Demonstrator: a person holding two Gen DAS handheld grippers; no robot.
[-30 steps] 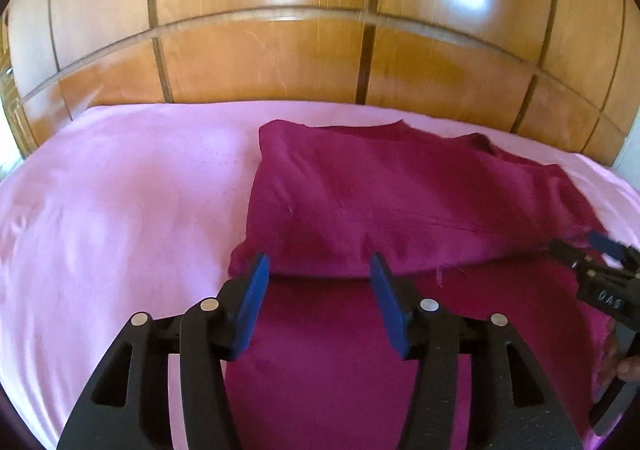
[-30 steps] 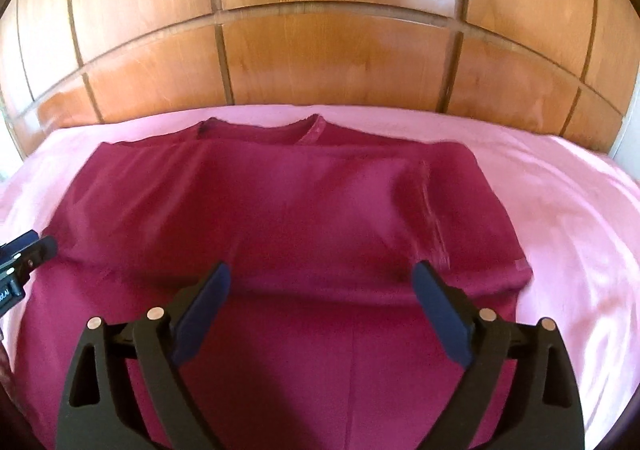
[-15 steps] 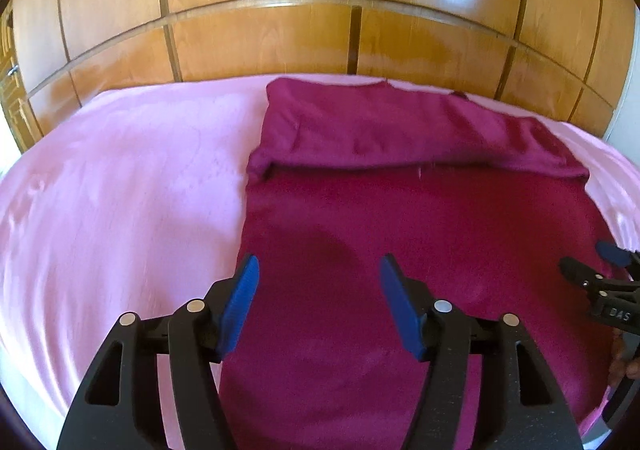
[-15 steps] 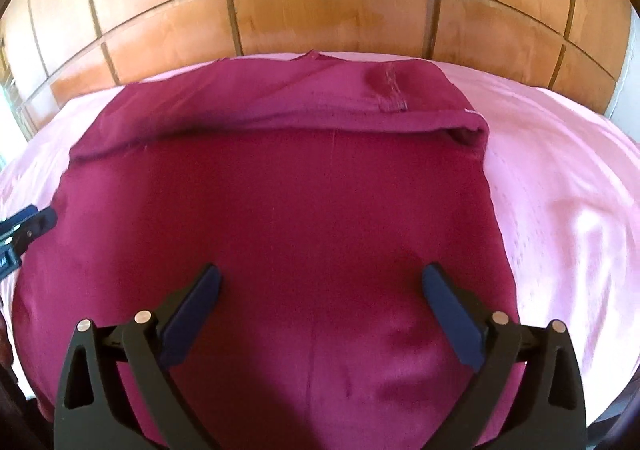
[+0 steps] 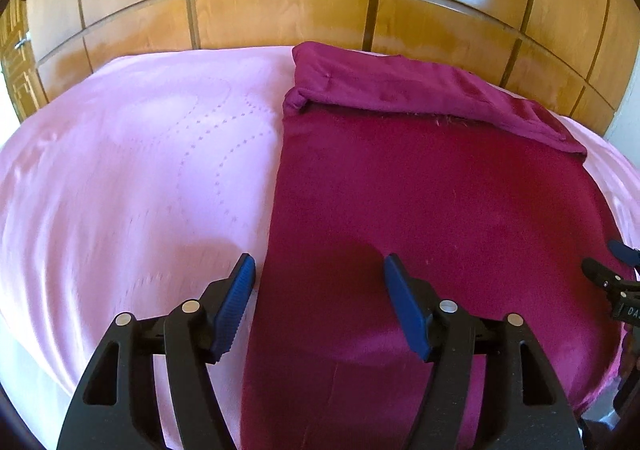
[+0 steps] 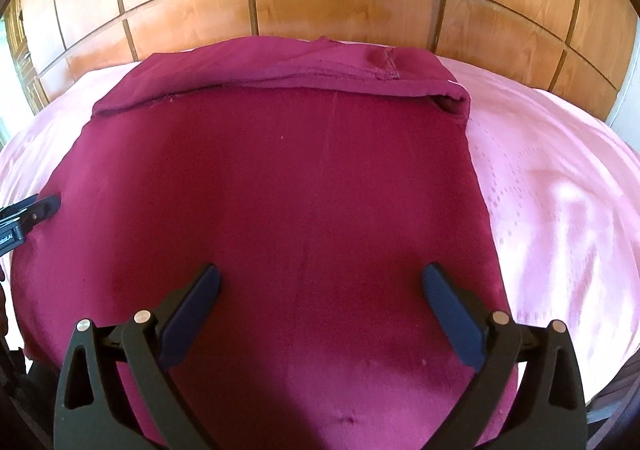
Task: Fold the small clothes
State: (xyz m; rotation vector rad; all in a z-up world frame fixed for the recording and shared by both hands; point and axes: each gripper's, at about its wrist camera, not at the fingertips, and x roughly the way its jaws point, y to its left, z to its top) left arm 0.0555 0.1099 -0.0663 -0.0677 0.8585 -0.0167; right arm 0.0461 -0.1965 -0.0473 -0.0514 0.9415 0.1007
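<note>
A dark red garment [image 5: 432, 210] [image 6: 280, 190] lies flat on the pink bedsheet [image 5: 132, 170], with its far end folded back toward me into a band [image 5: 420, 94] [image 6: 304, 70]. My left gripper [image 5: 318, 270] hovers over the garment's near left edge; its jaws are opening and hold nothing. My right gripper [image 6: 320, 278] stands wide open above the garment's near right part, empty. Each gripper's tip shows at the edge of the other's view: the right gripper [image 5: 612, 270] and the left gripper [image 6: 36, 206].
A wooden panelled headboard [image 5: 280, 10] [image 6: 340, 2] rises behind the bed. Bare pink sheet [image 6: 560, 210] spreads to the left and right of the garment. The bed's near edge runs just below both grippers.
Both grippers have pulled back toward the bed's near edge, away from the fold. The folded band now lies far from them. Both sets of jaws have widened.
</note>
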